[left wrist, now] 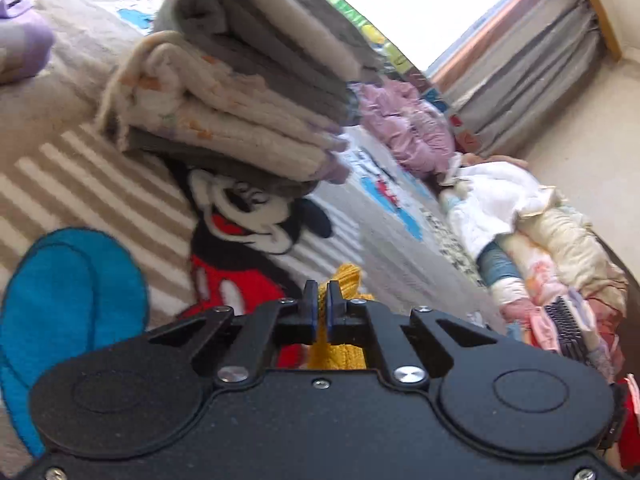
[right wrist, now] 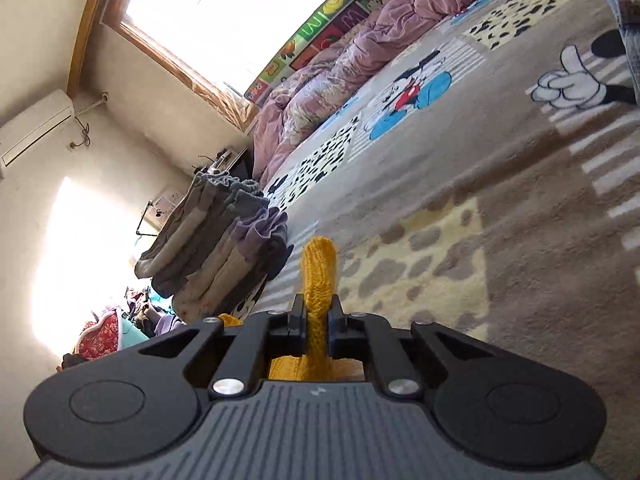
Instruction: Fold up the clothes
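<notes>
So your right tongs (right wrist: 317, 314) are pinched tight on a mustard-yellow ribbed knit garment (right wrist: 318, 276), with a rounded fold of it poking up past the tips and more of the same knit bunched underneath between the arms. Your left tongs (left wrist: 322, 300) are drawn almost together with only a thin slit showing; the same yellow knit (left wrist: 348, 276) sits right behind and below the tips, but I honestly can't tell if any of it is actually caught in there. Everything's happening over the beige plush blanket with cartoon mouse prints and stripes (right wrist: 520, 208), so I'll use that as the landmark. On the blanket, just past your left tongs, there's a stack of folded grey and cream towels or clothes (left wrist: 240, 92), partly covering one mouse print. At the blanket's far edge, under the bright window (right wrist: 224, 12), lies a crumpled mauve-pink quilt (right wrist: 340, 64). Off to the right of the blanket in the left wrist view, there's a loose heap of white, pink and floral laundry (left wrist: 532, 240) against the wall. Both views are tilted and a bit blurry.
</notes>
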A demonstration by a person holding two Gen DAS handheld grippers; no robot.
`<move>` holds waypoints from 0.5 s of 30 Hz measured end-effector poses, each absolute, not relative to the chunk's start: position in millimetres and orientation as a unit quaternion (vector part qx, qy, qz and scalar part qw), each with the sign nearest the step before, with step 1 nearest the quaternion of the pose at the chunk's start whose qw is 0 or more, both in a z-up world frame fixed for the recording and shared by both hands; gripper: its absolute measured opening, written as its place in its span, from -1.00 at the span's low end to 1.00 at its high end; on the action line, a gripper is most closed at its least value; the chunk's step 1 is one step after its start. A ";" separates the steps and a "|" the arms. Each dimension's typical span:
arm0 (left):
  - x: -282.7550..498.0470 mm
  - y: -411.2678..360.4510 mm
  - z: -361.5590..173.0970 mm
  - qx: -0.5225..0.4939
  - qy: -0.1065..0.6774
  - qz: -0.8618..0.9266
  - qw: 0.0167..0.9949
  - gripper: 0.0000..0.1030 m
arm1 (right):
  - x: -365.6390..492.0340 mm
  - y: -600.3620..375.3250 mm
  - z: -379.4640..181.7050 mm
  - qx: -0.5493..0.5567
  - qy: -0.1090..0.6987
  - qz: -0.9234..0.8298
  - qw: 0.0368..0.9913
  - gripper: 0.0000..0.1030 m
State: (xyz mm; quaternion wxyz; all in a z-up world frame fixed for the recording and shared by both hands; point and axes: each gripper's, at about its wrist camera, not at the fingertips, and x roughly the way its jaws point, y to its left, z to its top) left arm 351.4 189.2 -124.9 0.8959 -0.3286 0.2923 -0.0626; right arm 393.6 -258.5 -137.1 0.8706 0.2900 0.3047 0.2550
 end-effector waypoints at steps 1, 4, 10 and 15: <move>356.0 189.5 -131.5 -0.333 0.312 -0.062 0.888 -0.97 | 395.0 -258.9 -136.8 0.282 0.306 0.247 0.875 -0.64; 365.5 190.1 -137.1 -0.339 0.342 -0.066 0.874 -0.74 | 400.0 -259.7 -146.9 0.280 0.324 0.233 0.873 -0.51; 369.5 176.9 -134.9 -0.287 0.341 -0.067 0.893 -0.41 | 404.3 -248.5 -161.5 0.252 0.351 0.238 0.870 -0.32; 360.8 188.0 -130.0 -0.308 0.320 -0.048 0.895 -0.93 | 395.1 -243.0 -149.9 0.239 0.330 0.245 0.880 -0.78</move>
